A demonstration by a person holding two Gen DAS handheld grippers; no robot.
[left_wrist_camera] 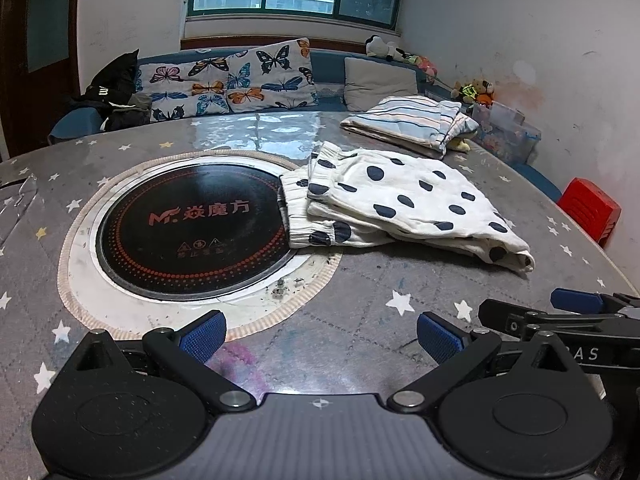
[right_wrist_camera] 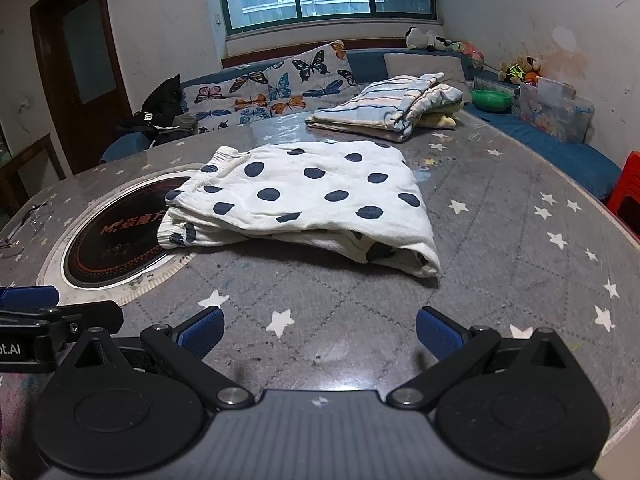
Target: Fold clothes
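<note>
White trousers with dark blue dots [left_wrist_camera: 400, 204] lie folded on the grey star-patterned table [left_wrist_camera: 360, 320], their waistband overlapping the round black cooktop [left_wrist_camera: 192, 228]. They also show in the right wrist view [right_wrist_camera: 308, 196]. A folded striped garment [left_wrist_camera: 412, 120] lies farther back; it also shows in the right wrist view [right_wrist_camera: 392, 104]. My left gripper [left_wrist_camera: 320, 338] is open and empty, low over the table, short of the trousers. My right gripper [right_wrist_camera: 318, 334] is open and empty, near the trousers' front edge. Its fingertips [left_wrist_camera: 576, 300] show in the left wrist view.
A sofa with butterfly cushions [left_wrist_camera: 228, 80] runs behind the table. A red stool [left_wrist_camera: 588, 208] stands at the right. A clear box of toys [right_wrist_camera: 556, 112] and a green bowl [right_wrist_camera: 492, 100] sit on the bench to the right.
</note>
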